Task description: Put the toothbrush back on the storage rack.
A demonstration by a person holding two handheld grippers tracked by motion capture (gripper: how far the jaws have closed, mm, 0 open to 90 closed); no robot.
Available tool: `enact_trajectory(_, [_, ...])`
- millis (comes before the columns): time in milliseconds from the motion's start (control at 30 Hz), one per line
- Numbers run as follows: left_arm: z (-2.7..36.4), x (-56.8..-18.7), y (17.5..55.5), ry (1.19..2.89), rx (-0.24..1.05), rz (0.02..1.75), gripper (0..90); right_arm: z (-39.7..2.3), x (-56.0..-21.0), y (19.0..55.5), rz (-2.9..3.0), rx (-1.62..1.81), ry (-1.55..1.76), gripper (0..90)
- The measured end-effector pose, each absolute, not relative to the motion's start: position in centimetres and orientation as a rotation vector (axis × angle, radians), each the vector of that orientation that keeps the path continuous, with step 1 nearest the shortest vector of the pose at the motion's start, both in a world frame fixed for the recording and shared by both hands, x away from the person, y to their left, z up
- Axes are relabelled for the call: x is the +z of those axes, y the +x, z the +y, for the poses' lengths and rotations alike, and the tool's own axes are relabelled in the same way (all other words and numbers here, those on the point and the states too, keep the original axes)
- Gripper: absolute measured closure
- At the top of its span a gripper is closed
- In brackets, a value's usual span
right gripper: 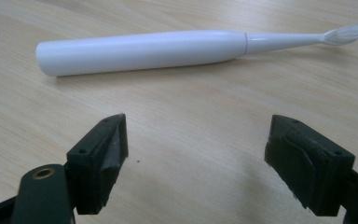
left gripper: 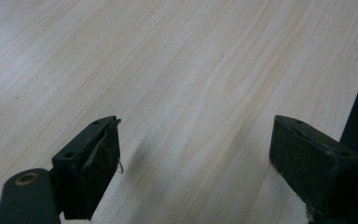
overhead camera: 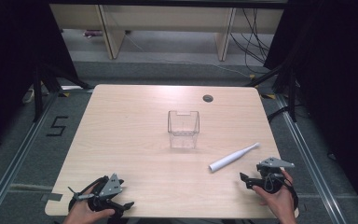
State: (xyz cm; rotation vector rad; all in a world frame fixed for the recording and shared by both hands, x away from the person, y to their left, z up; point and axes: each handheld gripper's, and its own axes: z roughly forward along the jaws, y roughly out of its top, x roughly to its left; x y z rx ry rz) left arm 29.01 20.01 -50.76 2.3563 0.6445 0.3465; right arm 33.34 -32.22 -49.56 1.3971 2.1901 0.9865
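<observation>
Wooden table (overhead camera: 135,140), white toothbrush (right gripper: 140,50) lying just beyond gaping right claw (right gripper: 196,154)

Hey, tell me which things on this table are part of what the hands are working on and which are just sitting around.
Part of the job:
- white electric toothbrush, lying flat just ahead of the open right gripper
- clear plastic box, open-topped, standing mid-table; probably where the toothbrush goes

Just there:
- light wooden table
- round dark cable hole near the far edge
- left gripper, open over bare wood
</observation>
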Motion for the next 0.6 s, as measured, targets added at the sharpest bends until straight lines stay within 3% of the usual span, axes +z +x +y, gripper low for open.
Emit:
enact_trajectory(467, [20.12, -50.75, 29.09, 2.372, 0.353, 0.637, 15.7, -31.82, -48.9, 33.72, 2.168, 0.969, 1.415, 24.4])
enact_trajectory(600, [20.07, -50.79, 29.05, 2.36, 0.356, 0.644, 15.8, -31.49, -48.76, 33.95, 2.156, 0.989, 1.386, 31.4])
